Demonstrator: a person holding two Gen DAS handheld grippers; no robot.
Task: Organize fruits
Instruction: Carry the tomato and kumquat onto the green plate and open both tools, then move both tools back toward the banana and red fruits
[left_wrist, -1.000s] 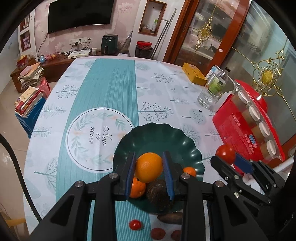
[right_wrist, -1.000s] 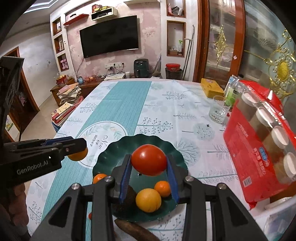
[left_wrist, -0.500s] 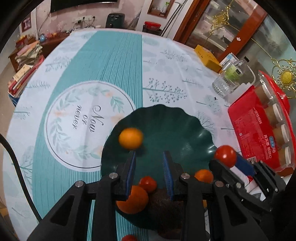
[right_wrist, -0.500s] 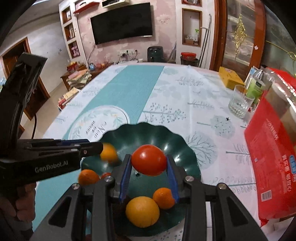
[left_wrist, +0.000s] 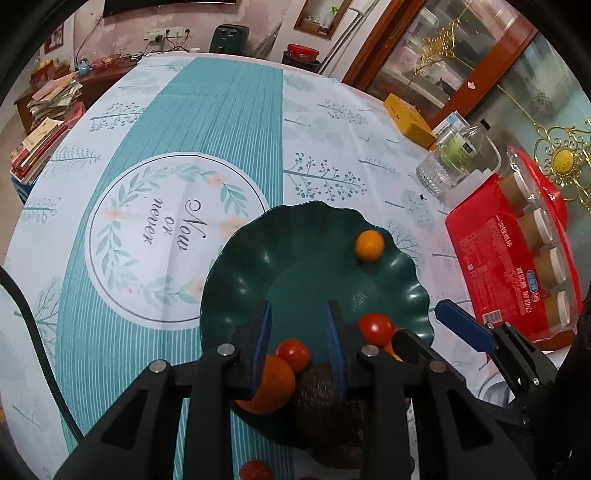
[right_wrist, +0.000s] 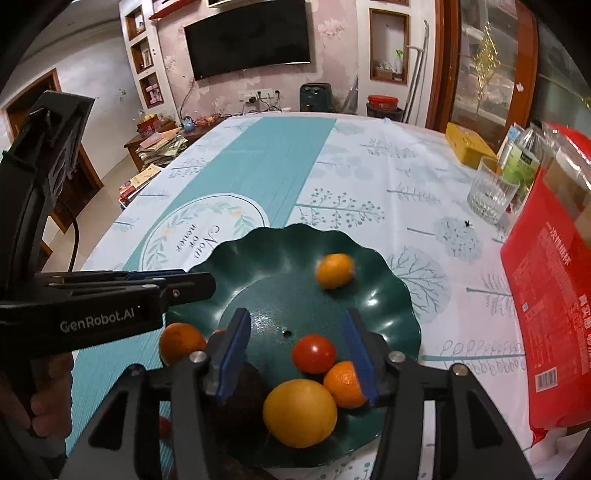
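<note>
1. Resting in the green plate at 5 o'clock, the tomato has been dropped by the right gripper, now spread.
2. The orange, released from the spread left gripper, is blurred at 1 o'clock; both placements judged done.

Wall-mounted television on pink wall

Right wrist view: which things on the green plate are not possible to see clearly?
- Dark rough fruit: mostly hidden behind the right tool.
- Small orange fruit at the wavy green plate's far side: motion-blurred.
- Small red item off the plate: covered by the tool frame.
</note>
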